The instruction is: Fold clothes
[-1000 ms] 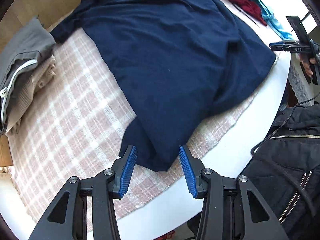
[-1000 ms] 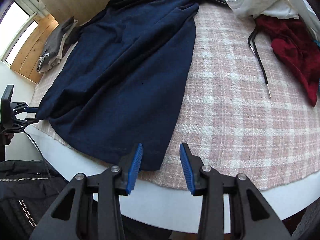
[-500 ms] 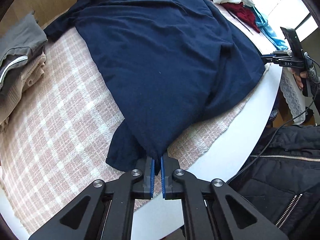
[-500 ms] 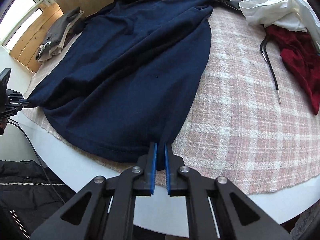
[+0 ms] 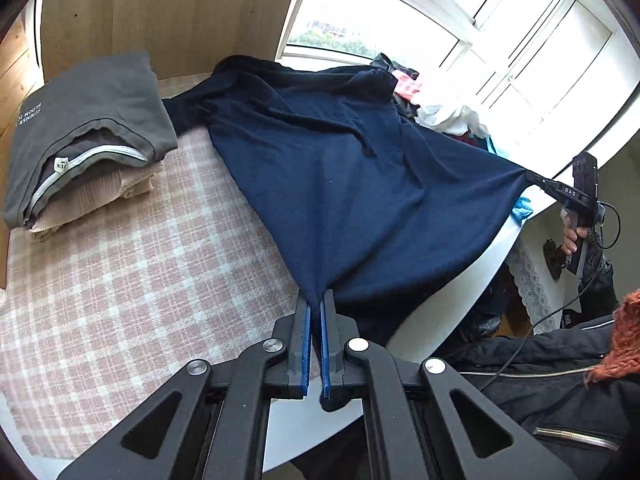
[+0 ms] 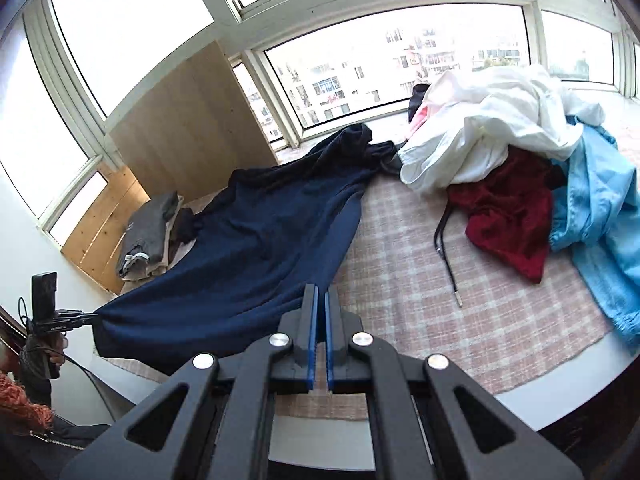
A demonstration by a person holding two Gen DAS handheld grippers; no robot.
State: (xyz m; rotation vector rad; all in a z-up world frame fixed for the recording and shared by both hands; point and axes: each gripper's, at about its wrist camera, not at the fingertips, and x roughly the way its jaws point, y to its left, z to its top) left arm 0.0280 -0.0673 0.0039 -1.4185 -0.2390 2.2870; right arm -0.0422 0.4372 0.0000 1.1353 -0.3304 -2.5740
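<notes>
A home sunroom: bay windows [image 6: 360,60], laundry heap [image 6: 520,152] on a checked tablecloth [image 6: 420,280]

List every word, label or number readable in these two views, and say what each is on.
"DAS": white letters on the right gripper, seen from the left wrist camera.
"BLOOM", with a partly legible line beside it, perhaps "SUMMER": white print on the folded grey shirt.
Small neck tag on that shirt: too small to read.
White label on the left gripper: blurred.
</notes>
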